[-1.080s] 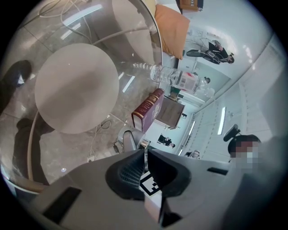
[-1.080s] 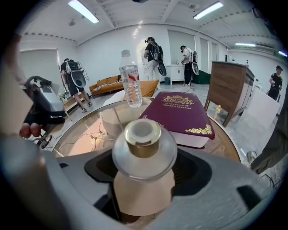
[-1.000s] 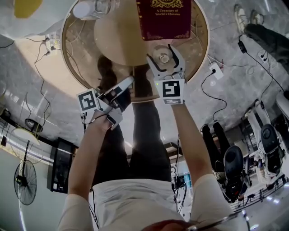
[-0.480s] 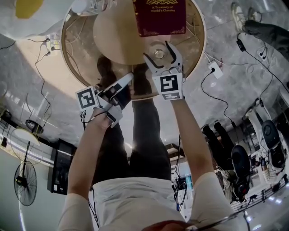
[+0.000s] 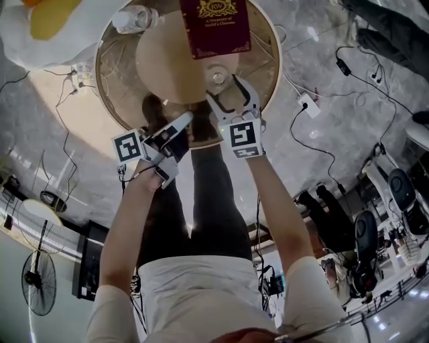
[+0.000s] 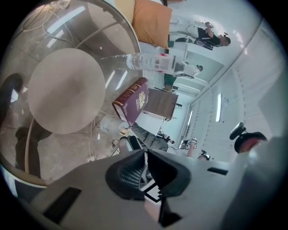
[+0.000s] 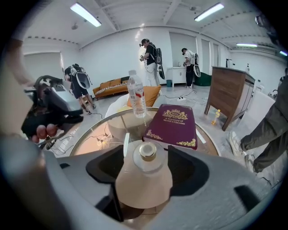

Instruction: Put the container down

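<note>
**A:** what's the container [image 7: 147,153] like?

**B:** small, round, clear glass with a shiny gold cap. it's standing on the glass table [image 5: 110,77] next to a maroon book [image 5: 214,27] with gold print, can't tell what's inside

**A:** and the fingers?

**B:** right gripper [image 5: 224,92] has its fingers [image 7: 193,170] wide, they've just been closing a little, container between them untouched. left gripper [image 6: 146,157] is pinched together, empty

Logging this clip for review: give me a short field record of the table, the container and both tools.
table: round, glass-topped
container: small gold-capped jar, upright on table near book
book: burgundy, lying flat
bottle: clear water bottle, upright, far side
right tool: open, jaws just closing slightly; container between them, untouched
left tool: shut, empty
</note>
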Demonstrator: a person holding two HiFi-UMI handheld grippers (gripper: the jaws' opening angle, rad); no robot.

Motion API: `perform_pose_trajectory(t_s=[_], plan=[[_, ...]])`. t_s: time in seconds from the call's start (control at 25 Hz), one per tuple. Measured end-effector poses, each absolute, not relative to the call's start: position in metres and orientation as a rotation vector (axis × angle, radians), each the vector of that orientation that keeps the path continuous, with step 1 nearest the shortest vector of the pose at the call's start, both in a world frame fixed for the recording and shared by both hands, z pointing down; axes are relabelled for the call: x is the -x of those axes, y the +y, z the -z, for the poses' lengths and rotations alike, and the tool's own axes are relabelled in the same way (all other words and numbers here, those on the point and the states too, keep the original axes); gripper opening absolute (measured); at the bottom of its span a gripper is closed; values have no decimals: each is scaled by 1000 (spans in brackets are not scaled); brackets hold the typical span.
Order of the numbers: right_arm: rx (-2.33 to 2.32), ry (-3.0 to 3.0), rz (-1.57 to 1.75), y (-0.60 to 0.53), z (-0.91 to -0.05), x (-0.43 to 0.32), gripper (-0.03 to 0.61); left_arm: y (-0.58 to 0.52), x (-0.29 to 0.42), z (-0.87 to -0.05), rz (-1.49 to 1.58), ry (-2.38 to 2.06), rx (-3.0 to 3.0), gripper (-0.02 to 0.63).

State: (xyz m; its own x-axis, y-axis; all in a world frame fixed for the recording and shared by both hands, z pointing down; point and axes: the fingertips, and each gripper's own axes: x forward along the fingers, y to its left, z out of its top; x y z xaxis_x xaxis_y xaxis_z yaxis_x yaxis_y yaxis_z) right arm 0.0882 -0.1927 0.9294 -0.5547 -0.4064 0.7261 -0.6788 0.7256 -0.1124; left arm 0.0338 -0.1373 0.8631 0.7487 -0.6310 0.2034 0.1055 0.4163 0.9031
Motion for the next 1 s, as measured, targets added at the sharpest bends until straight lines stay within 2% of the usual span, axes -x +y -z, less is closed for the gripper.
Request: perform_pose_trajectory(t_s=[0.08,0.36,0.56,1.0], plan=[[-826,-2240,-515,-193,-906,-92,270,-142,-42,-847,464,-575,-1091,25],[-835,-2303,-490,-204,-827,-100,200,-157,-63,-784,306,-595,-1281,25],[-784,-2342,-587,-189,-758,-109,134,-141,-79,-725,254,-612,-1346,25],[-718,-2457,-555,-179,-629,-120,45,-128,-80,-621,160,-739,-1567,25]])
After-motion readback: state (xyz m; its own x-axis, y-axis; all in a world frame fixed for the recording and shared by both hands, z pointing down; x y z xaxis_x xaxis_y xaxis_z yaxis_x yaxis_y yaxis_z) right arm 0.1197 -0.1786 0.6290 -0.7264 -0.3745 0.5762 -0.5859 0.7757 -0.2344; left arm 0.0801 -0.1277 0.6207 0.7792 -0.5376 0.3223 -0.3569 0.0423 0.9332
